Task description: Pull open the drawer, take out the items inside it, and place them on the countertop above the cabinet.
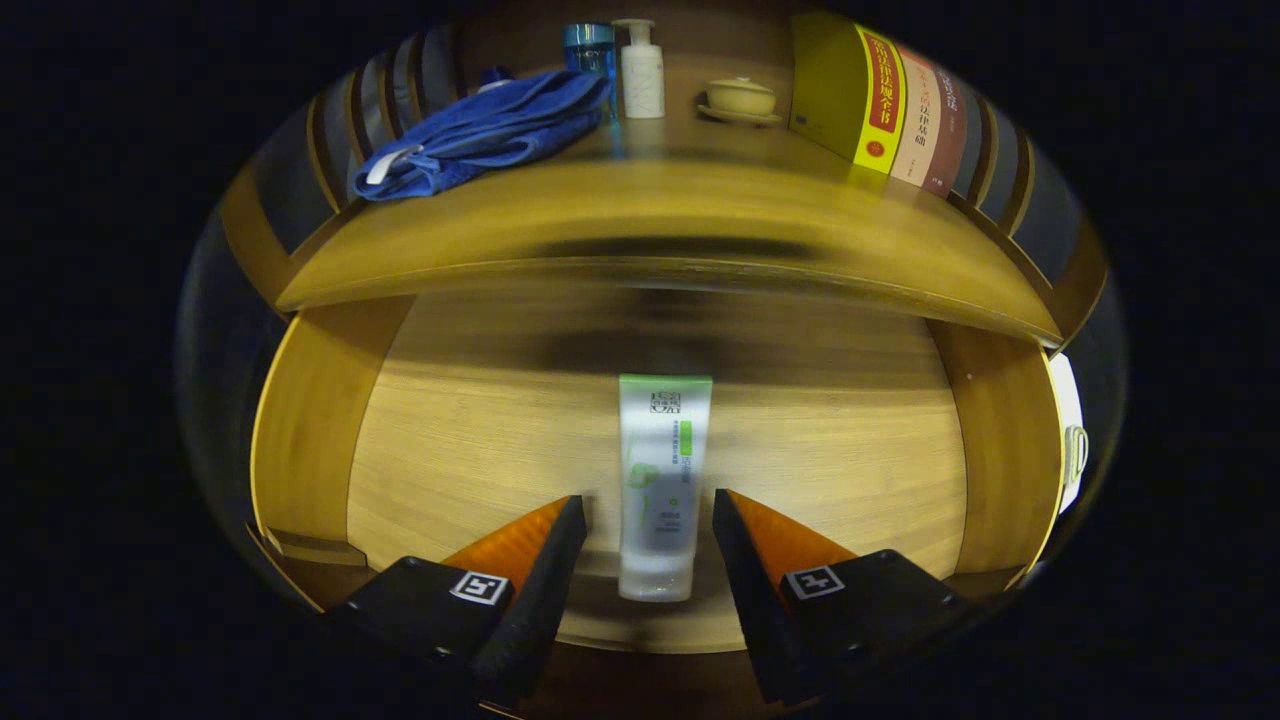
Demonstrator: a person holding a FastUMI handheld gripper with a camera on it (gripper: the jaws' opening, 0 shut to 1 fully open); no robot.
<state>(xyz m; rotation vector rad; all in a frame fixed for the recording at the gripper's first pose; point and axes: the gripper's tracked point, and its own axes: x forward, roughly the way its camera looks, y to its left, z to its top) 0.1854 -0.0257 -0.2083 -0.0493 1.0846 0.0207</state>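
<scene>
Below, the pulled-out drawer takes up most of the scene, its pale wooden floor bare apart from one item, with its side walls rising to either side. Above it runs the countertop of the cabinet, its front edge overhanging the back part of the drawer. On that countertop a crumpled blue towel lies toward one end, a row of upright books stands at the other, and between them sit a white pump bottle, a blue bottle just beside it, and a small lidded cup on a saucer. In the drawer a white and green tube lies flat, lengthwise. The gripper hangs open, fingers spread to either side of the tube's near end, neither one pressing it.
</scene>
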